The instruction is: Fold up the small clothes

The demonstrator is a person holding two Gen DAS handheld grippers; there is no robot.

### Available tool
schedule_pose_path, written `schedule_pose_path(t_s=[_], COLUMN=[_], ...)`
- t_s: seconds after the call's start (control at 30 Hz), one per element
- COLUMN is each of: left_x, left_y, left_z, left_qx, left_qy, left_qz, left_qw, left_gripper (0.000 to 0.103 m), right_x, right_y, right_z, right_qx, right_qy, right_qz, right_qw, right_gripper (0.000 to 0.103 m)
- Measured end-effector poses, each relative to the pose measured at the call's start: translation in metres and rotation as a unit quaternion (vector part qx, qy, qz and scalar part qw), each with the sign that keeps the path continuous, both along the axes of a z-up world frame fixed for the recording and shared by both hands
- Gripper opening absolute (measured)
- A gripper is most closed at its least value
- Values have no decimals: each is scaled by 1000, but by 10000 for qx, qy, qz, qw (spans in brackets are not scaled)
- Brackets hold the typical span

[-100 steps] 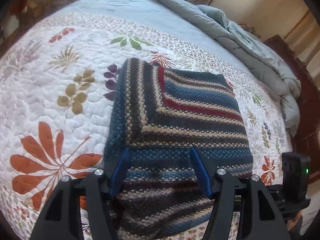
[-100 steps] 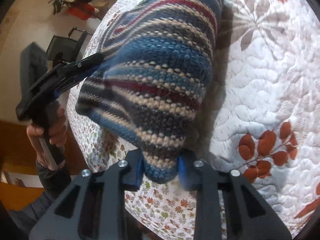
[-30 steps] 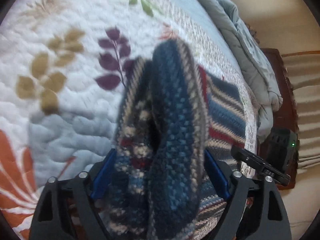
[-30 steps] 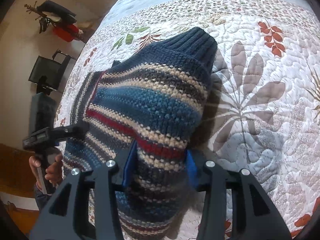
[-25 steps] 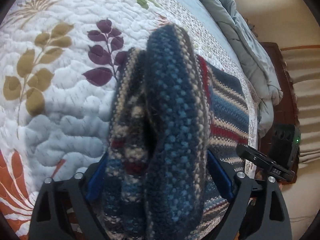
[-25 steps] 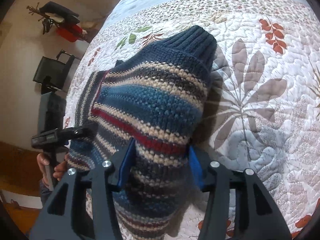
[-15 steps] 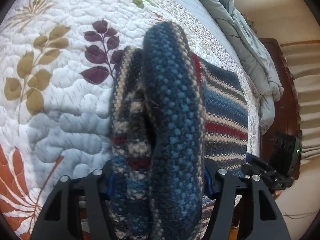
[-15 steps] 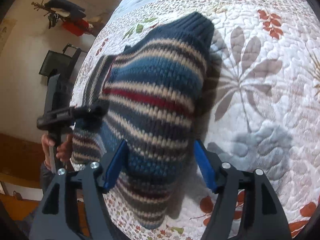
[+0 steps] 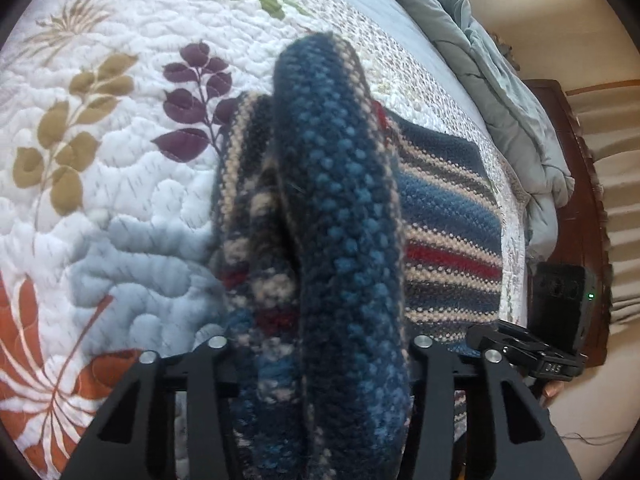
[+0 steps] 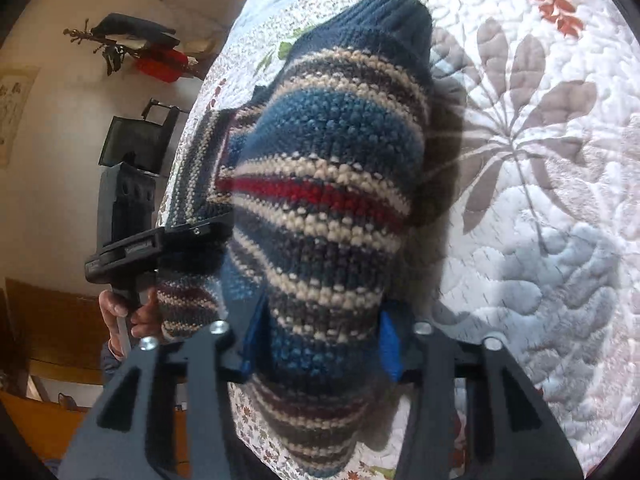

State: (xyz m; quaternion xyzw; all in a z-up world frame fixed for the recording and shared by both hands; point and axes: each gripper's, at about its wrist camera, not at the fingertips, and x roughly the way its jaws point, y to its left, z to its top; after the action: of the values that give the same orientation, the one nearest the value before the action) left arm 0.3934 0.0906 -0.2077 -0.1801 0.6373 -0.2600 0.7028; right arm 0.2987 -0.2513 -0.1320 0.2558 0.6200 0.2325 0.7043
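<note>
A blue knit sweater [image 9: 340,216] with cream, red and grey stripes lies partly folded on the quilted bed. My left gripper [image 9: 320,356] is shut on a thick bunched fold of it; the knit hides the finger pads. My right gripper [image 10: 320,340] is shut on the other side of the sweater [image 10: 328,184], its blue pads [image 10: 390,344] pressed against the knit. The left gripper also shows in the right wrist view [image 10: 160,240], held by a hand at the sweater's left side. The right gripper also shows in the left wrist view [image 9: 532,356], at the right.
A white quilt [image 9: 100,160] with leaf prints covers the bed. A grey duvet [image 9: 500,92] is bunched at the far right edge beside a dark wooden headboard [image 9: 580,200]. A black chair [image 10: 136,144] and a red object [image 10: 160,64] stand on the floor past the bed.
Both grippers have closed in on the sweater and lifted the held folds slightly. The sweater is more bunched between the two grippers than a second ago.
</note>
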Motion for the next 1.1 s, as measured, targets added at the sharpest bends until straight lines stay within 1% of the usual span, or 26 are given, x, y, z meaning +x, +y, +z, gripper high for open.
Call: schedule_pose_path(t_s=[0.13,0.27,0.37,0.43,0.57,0.63,0.73,0.8,0.9,0.97,1.03,1.1], left_x=[-13,-31,-45,-55,-72,-80,-90,-93,-97,-100,-100,-100], left_y=[-18,-46,-77,-98,-139,-155,-177,-188,-196,-199,-198,-190], left_z=[11,21,33,42,57,60,57,48,23,9,0,-7], left_qx=[-53,-243,-460,-538,-592,-616,-576,-520,-524,-416,-490,-635], left_qy=[-45,-98,-219,-317,-500,-535,-534,-520,-293,-351,-326,-270], left_qz=[-47,-253,-409,-524,-734,-789,-838,-884,-815,-822,-798,-729], left_qw=[10000,9993,9979,9967,9943,9935,9934,9934,9949,9951,9951,9949], left_gripper=[44,44,43,43,43,43,44,44,44,46,47,48], right_x=[-10,-31,-45,-59,-86,-93,-102,-104,-104,-105,-106,-109], right_y=[-13,-44,-62,-79,-117,-131,-149,-161,-173,-179,-179,-176], right_z=[11,36,52,65,86,89,86,74,51,37,28,25], right_qx=[19,-113,-241,-341,-484,-518,-512,-470,-398,-265,-135,-173], right_qy=[-56,-224,-319,-401,-589,-621,-582,-466,-280,-196,-230,-359], right_qz=[-119,-216,-305,-390,-574,-640,-718,-771,-825,-839,-808,-735], right_qw=[9999,9995,9987,9979,9954,9947,9944,9948,9954,9959,9964,9965], right_gripper=[41,41,41,41,41,41,41,41,41,41,42,43])
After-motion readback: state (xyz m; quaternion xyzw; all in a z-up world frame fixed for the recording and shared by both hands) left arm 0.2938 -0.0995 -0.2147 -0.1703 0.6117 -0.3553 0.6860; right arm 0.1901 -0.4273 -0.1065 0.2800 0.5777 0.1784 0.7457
